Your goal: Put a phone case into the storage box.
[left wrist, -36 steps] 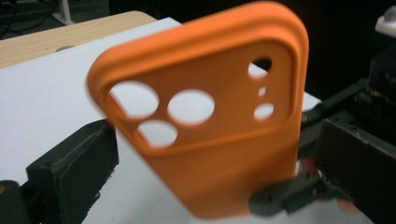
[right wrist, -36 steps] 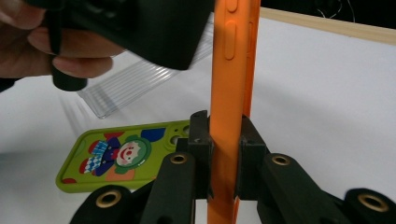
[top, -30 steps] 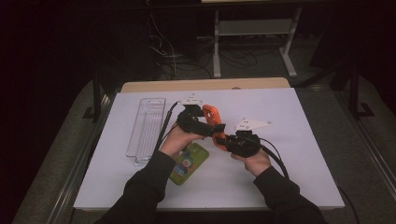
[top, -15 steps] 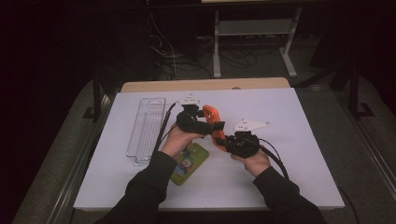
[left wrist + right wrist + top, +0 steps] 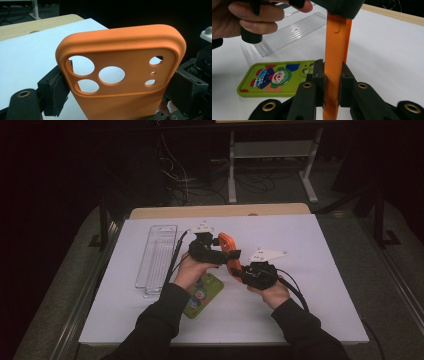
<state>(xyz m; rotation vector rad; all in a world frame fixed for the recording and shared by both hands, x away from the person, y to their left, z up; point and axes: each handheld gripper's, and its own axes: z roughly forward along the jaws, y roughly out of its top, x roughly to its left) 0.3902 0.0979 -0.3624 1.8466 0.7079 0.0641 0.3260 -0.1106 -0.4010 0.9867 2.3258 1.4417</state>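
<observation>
Gripping orange phone case (image 5: 228, 251) edgewise, right gripper (image 5: 243, 272) clamped, left gripper (image 5: 220, 249) astride

Orange phone case (image 5: 231, 255): soft, matte, camera cut-outs at one end; held above the table, clamped at both ends.

Phone case (image 5: 229, 251) held up off the worktop (image 5: 325, 270), mid-sheet, between left tongs (image 5: 220, 249) and right tongs (image 5: 239, 271). Second phone case (image 5: 202, 294) flat on worktop below left hand. Tray (image 5: 156, 255) lies left of both.
</observation>
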